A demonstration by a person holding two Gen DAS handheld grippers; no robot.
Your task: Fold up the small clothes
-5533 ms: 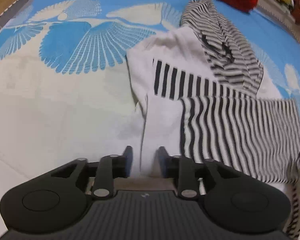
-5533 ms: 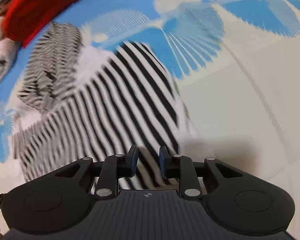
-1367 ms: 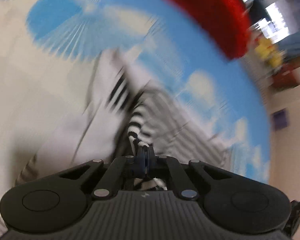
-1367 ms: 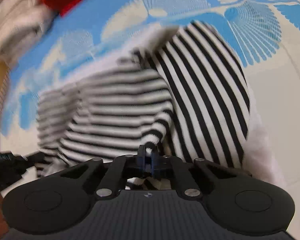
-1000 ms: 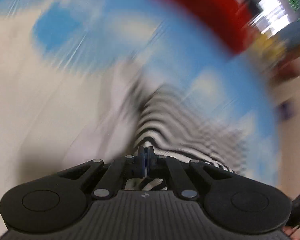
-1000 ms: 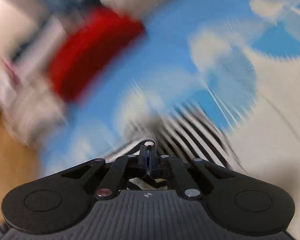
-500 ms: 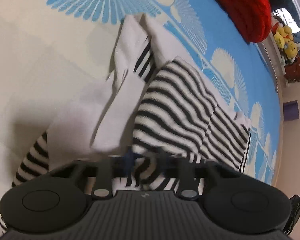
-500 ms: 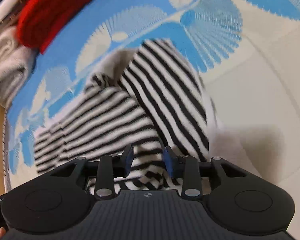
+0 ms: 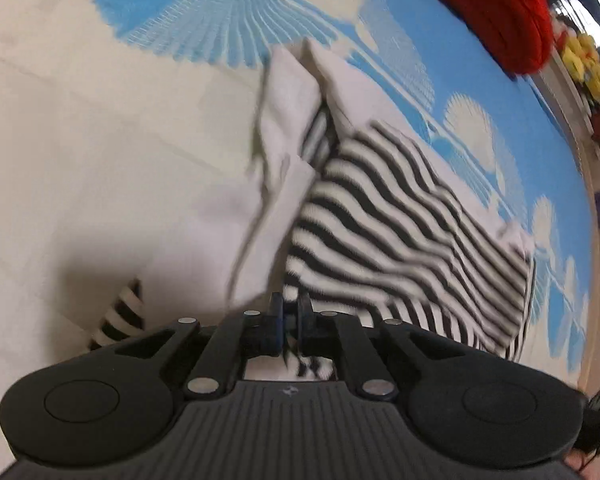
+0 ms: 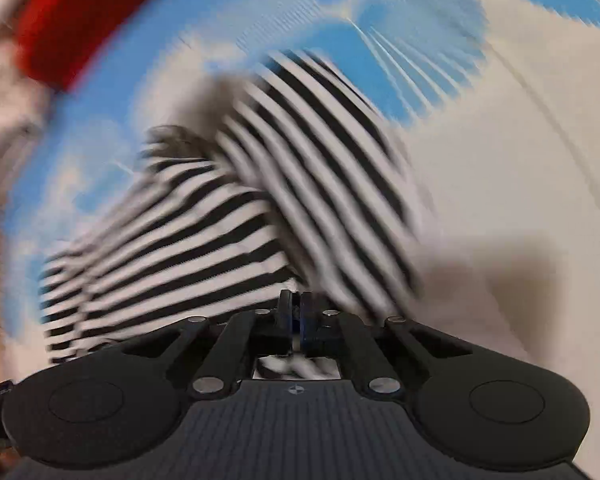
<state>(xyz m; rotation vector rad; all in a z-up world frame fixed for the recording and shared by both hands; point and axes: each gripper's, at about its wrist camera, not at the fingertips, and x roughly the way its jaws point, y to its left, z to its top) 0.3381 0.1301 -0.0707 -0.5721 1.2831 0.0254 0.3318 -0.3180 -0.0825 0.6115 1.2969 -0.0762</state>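
Observation:
A small black-and-white striped garment (image 9: pixel 400 220) with white panels (image 9: pixel 292 92) lies folded over on the bedspread. My left gripper (image 9: pixel 290 312) points steeply down at the garment's near edge. Its fingers stand almost together, and a bit of striped cloth shows in the slit between them. In the right wrist view the same garment (image 10: pixel 220 232) is blurred. My right gripper (image 10: pixel 296 316) is at its near edge, jaws closing to a thin slit over striped cloth.
The blue-and-cream patterned bedspread (image 9: pixel 100 160) stretches all around the garment. A red knitted item (image 9: pixel 500 8) lies at the far edge, also seen in the right wrist view (image 10: pixel 80 20). Yellow soft toys (image 9: pixel 584 64) sit beyond the bed.
A second ago both grippers held striped cloth shut. Half a second ago both stood open over the folded garment. Now both pairs of fingers have come together again, and the right gripper is lower.

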